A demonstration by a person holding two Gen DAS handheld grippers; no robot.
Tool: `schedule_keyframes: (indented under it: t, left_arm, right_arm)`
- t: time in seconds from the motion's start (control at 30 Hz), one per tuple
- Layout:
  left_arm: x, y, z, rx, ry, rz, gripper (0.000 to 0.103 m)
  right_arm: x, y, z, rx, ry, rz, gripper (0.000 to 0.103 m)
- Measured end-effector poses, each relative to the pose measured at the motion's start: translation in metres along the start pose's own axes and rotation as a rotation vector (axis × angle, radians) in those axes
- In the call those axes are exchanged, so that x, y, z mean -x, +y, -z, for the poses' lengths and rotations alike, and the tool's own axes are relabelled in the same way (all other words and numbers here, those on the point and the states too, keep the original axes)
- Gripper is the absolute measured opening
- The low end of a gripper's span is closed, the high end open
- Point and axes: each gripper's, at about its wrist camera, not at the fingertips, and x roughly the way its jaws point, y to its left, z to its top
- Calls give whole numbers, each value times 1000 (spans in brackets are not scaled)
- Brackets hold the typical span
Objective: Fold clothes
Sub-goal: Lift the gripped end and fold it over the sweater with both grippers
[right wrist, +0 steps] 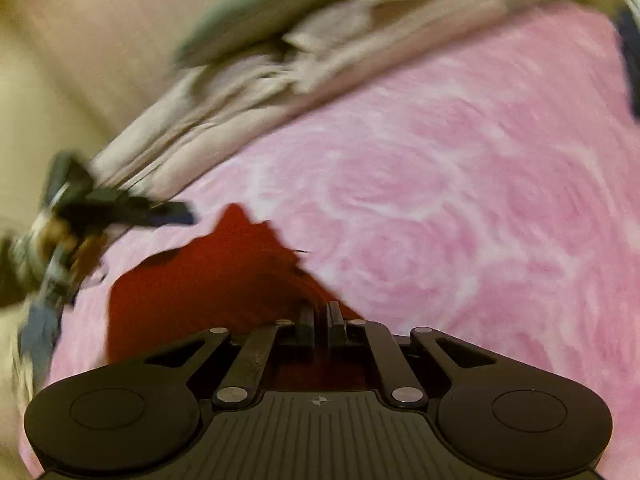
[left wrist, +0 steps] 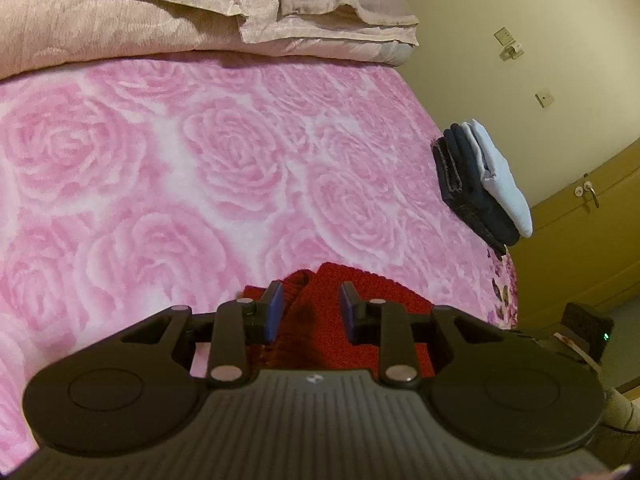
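A: The bed (left wrist: 208,168) fills both views, pink rose cover right across, with a beige quilt (left wrist: 160,12) heaped at its far end. Near the right edge sits a folded stack (left wrist: 484,184), dark pieces with a pale one on top, so part of the job looks done.

B: And the red garment (right wrist: 208,280) lies on the cover at the near side, under both tools. It looks like a knit: soft, light, floppy, nothing fragile about it.

A: Where should one take it?

B: By a ribbed hem or corner, probably, since a knit sags anywhere else. The left tool (left wrist: 310,312) hangs released over it, jaws apart, pads clear of the cloth.

A: The right tool (right wrist: 320,320)?

B: Clenched tight (that view is badly smeared), jaws together at the garment's edge; whether cloth is pinched between them cannot be told.

A: Containers?

B: None in sight.
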Motion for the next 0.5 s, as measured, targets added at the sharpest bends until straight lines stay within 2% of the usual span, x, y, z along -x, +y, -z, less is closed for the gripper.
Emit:
schedule_keyframes:
  t: [0.13, 0.2, 0.27, 0.3, 0.33, 0.37, 0.4, 0.43, 0.5]
  left_arm:
    - [-5, -3, -3, -17, 16, -12, 24]
    - [-9, -6, -3, -25, 39, 4, 29]
    - [-15, -7, -3, -21, 66, 30, 40]
    - [-18, -6, -3, -13, 76, 44, 42]
    - [-21, -6, -4, -5, 85, 57, 44]
    - [-24, -5, -4, 3, 95, 71, 44]
    - [-28, -5, -4, 14, 103, 83, 44]
    - [-31, -3, -3, 29, 111, 97, 44]
    - [-37, -1, -1, 47, 124, 118, 46]
  right_arm:
    - [-20, -13, -1, -180, 33, 40, 4]
    - [-20, -11, -5, -203, 32, 52, 4]
    - [-15, -8, -7, -202, 21, 60, 8]
    - [-11, -6, -6, -197, 12, 54, 21]
    - [-5, -4, -4, -191, -5, 48, 26]
    - [0, -1, -2, -185, -25, 49, 40]
    - [6, 1, 0, -178, -45, 53, 66]
    - [11, 4, 1, -169, -67, 66, 76]
    - [14, 5, 2, -157, -89, 56, 79]
